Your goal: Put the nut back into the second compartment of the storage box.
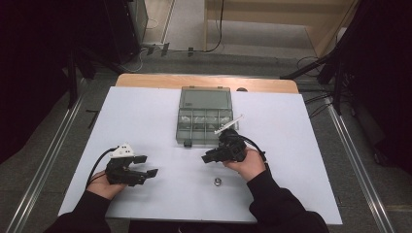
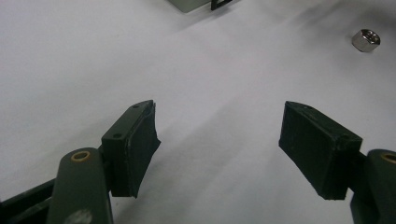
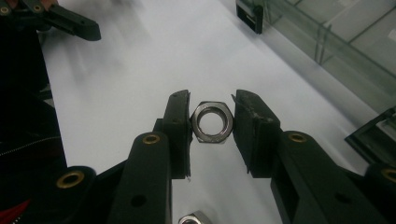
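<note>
Gripping a silver steel hex nut [image 3: 212, 122] between its two black pads, my right gripper [image 3: 212, 122] is clamped on it; in the right gripper view the nut sits face-on, bore toward the camera, pinched at its flats and held off the white table top [image 1: 145, 121]. From the high view that same gripper [image 1: 210, 157] lies level just in front of the clear smoky plastic compartment box [image 1: 204, 116], pointing to the left of that view, and I cannot make the nut out there, since the black body and the hand [image 1: 248, 162] cover it.

My left gripper [image 2: 219, 140] has its jaws wide apart with nothing between them, only bare white surface; in the high view it [image 1: 148, 166] rests near the table's near left part, well apart from the other.

A second loose steel hex nut [image 1: 217, 182] lies on the table just before the right hand; it shows cut off at the bottom edge of the right gripper view [image 3: 194, 218] and small in the upper right of the left gripper view [image 2: 366, 40].

No writing is readable anywhere. The box's lid stands open toward the far side, its dividers are hazy, and what the compartments hold looks like small pale parts, though I cannot be sure. A black latch [image 3: 251, 16] on the box's near wall is cropped.
</note>
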Tool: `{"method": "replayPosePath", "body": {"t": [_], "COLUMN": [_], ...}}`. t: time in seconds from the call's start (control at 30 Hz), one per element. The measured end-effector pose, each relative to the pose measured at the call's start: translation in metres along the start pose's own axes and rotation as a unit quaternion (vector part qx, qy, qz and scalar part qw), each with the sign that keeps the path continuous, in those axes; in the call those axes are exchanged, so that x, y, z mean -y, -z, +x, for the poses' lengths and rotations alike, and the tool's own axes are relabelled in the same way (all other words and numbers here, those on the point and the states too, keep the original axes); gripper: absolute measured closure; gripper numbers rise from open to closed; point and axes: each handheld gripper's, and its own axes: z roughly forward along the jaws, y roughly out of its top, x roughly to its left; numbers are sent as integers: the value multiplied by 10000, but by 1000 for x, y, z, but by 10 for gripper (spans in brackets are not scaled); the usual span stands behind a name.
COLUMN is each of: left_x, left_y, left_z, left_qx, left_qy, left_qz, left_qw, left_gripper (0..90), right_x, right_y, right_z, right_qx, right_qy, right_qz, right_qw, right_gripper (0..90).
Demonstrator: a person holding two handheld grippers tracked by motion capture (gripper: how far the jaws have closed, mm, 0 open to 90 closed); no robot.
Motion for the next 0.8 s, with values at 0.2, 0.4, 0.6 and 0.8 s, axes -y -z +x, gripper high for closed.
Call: {"method": "replayPosePath", "body": {"t": [0.2,0.4,0.6,0.8], "left_x": [0,0,0,0], "left_y": [0,0,0,0], "left_z": [0,0,0,0], "left_qx": [-1,6,3,11], "left_qy": [7,1,0,-3], "left_qz": [0,-2,-1,-2], "left_qw": [10000,10000,10000,10000], "left_gripper": [272,272,272,272], "right_x": [-7,-14,-20,-26], "right_y": [2,4,6,6], "right_z": [-3,-4,-5,-6], "right_qx": [-36,-19,-8,16], "right_qy": [-11,-36,-42,-64], "right_qz": [-100,-141,-194,-201], "right_qw": [9999,9999,9998,9998], "right_gripper": [685,685,685,685]}}
